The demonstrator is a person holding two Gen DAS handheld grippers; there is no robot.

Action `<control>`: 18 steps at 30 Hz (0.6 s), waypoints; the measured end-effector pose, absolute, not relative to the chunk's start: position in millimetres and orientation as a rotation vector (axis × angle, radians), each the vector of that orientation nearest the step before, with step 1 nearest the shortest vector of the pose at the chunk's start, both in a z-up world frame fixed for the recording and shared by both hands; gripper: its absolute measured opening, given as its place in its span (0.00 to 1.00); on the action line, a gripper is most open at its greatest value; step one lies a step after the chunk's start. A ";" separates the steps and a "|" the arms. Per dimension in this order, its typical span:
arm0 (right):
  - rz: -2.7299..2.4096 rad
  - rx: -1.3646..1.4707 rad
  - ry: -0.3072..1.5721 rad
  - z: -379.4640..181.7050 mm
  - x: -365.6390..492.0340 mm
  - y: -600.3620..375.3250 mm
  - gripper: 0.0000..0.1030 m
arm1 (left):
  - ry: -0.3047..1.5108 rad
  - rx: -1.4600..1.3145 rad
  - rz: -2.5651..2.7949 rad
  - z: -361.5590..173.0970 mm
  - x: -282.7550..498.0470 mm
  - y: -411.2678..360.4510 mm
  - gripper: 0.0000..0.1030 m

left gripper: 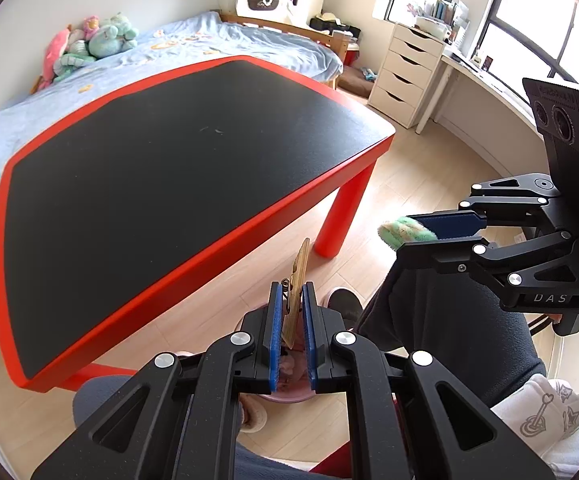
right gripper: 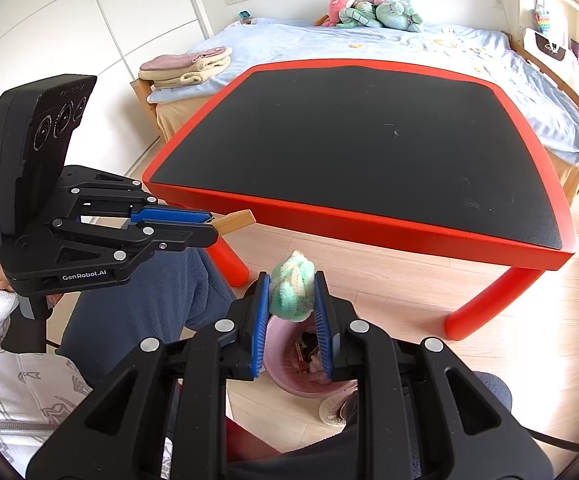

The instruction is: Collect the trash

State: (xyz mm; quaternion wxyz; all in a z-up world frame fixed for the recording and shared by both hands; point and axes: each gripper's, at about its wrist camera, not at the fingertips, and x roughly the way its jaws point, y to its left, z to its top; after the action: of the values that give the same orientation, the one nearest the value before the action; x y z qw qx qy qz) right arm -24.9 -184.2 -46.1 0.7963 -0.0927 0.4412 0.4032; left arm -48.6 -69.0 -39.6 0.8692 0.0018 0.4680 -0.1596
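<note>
My left gripper [left gripper: 292,287] is shut on a thin wooden clip [left gripper: 300,268] that sticks up past its blue pads; the right wrist view shows this gripper [right gripper: 213,225] at the left with the clip [right gripper: 236,218] poking out. My right gripper [right gripper: 292,278] is shut on a fluffy green-and-white ball [right gripper: 292,294]; in the left wrist view that gripper [left gripper: 405,234] sits at the right with the ball [left gripper: 395,229] at its tips. Both grippers hover over a pink bin [right gripper: 289,384] on the floor, with wrappers [right gripper: 303,354] inside. The bin [left gripper: 285,398] is mostly hidden behind my left fingers.
A low red table with a black top [right gripper: 369,222] stands just beyond the bin, its near legs [right gripper: 477,308] on the wooden floor. A person's legs [right gripper: 141,300] flank the bin. A bed [right gripper: 369,40] lies behind the table and white drawers [left gripper: 405,76] stand by the window.
</note>
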 end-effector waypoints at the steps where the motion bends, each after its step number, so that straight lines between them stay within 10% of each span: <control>1: 0.868 -0.199 0.948 -46.3 -25.1 -184.2 0.20 | 0.980 0.004 -0.336 -40.0 -48.6 -69.1 0.10; 8: 0.873 -0.195 0.959 -48.0 -23.7 -185.0 0.23 | 0.989 -0.003 -0.354 -43.7 -47.5 -70.9 0.14; 10: 0.851 -0.196 0.958 -49.7 -22.7 -187.1 0.47 | 0.996 -0.005 -0.342 -45.6 -45.7 -68.8 0.28; 12: 0.843 -0.173 0.960 -50.4 -21.6 -189.5 0.77 | 0.985 -0.020 -0.333 -46.2 -45.9 -65.7 0.70; 18: 0.818 -0.152 0.972 -55.1 -18.6 -192.3 0.91 | 0.969 -0.054 -0.291 -45.8 -45.7 -57.1 0.90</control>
State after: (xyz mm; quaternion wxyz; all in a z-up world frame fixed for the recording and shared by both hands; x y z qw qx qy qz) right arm -18.6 -192.3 -55.1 0.8023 -0.0709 0.4534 0.3818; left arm -45.7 -57.1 -45.8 0.8744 -0.0260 0.4639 -0.1394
